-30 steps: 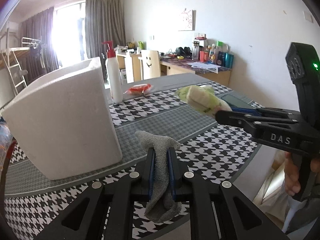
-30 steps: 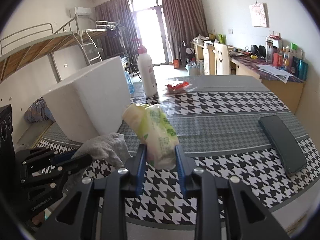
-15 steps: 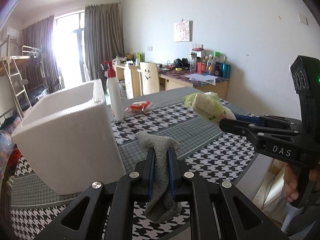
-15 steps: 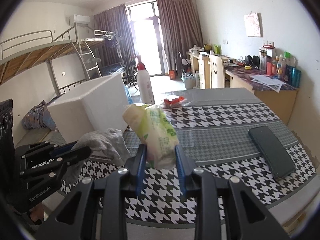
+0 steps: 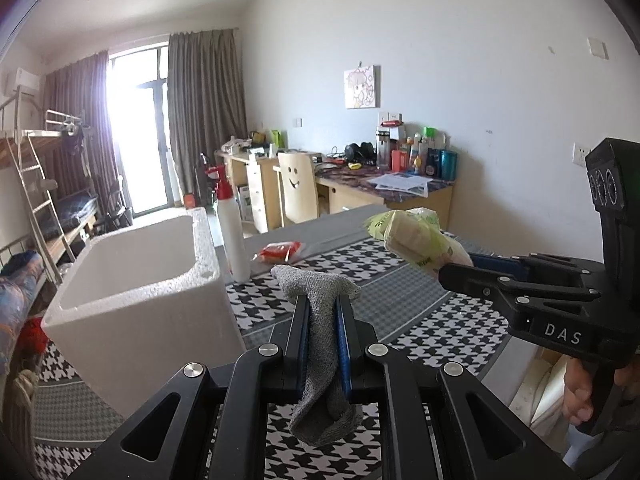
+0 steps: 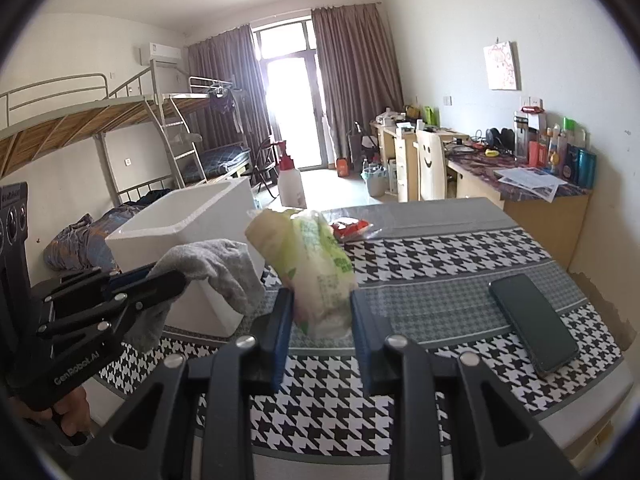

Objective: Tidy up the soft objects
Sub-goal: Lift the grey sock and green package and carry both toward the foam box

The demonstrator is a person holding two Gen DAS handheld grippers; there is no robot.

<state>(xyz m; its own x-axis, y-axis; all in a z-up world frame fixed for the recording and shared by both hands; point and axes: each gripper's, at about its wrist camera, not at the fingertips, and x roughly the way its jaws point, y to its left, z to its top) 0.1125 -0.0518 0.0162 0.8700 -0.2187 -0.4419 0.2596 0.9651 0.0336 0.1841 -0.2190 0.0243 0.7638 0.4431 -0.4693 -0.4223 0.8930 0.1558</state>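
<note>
gripping a grey cloth (image 5: pixel 320 320), the left tool (image 5: pixel 322 316) is clenched tight on it, the cloth's ends spilling above and below the blue pads, held in the air over the near edge of the houndstooth worktop (image 5: pixel 424 320). the right tool (image 6: pixel 320 316) is clamped on a soft green-and-white packet (image 6: pixel 316 264), also held above the near edge. a white foam box (image 5: pixel 140 300) stands open near the worktop's left edge, a white pump bottle (image 5: pixel 230 236) just behind it. a dark phone (image 6: pixel 532 320) lies near the right edge, a red packet (image 5: pixel 280 250) toward the far edge.
</note>
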